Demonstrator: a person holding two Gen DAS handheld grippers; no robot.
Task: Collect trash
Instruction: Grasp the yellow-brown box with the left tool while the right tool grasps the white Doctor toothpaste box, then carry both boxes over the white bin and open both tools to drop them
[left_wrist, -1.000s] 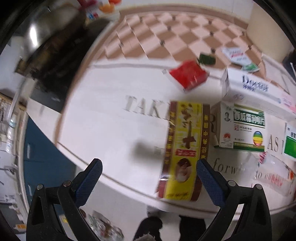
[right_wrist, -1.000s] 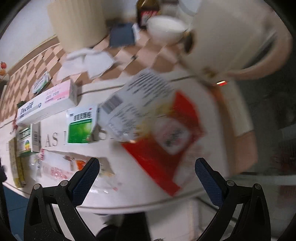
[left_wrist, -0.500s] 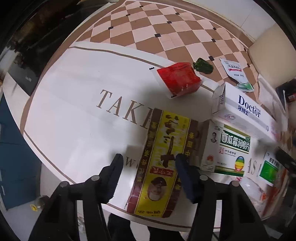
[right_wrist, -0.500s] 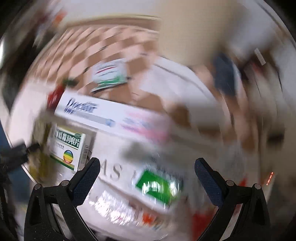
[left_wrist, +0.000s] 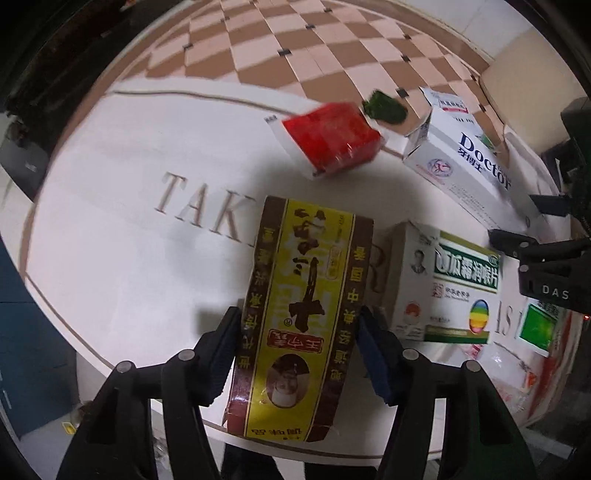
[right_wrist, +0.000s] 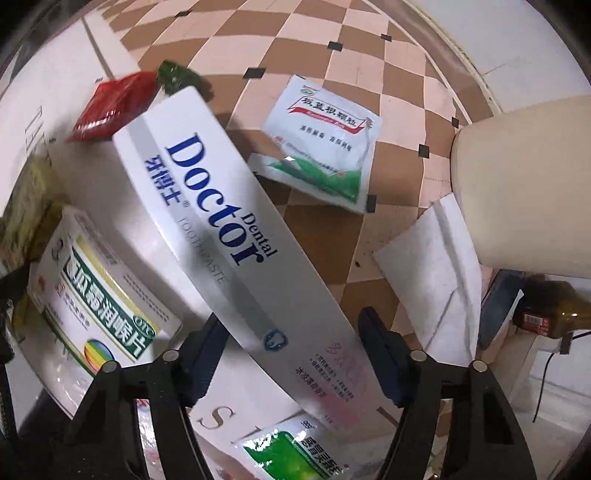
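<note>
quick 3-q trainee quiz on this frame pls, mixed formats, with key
1. True or false: the left claw is clamped on the yellow-brown box.
2. What lies between the right claw's fingers? A) Doctor toothpaste box B) white sachet C) folded tissue
3. Fill in: the crumpled wrapper beside the red packet is ___ in colour.
Key: 1 true; 2 A; 3 green.

The right gripper (right_wrist: 291, 350) straddles the near end of the Doctor toothpaste box (right_wrist: 229, 236), jaws apart on either side (contact cannot be judged). Left of it lies a green-and-white medicine box (right_wrist: 99, 291); farther off, a white sachet (right_wrist: 325, 147) and a red packet (right_wrist: 110, 107) rest on the worktop (right_wrist: 369, 74).
</note>
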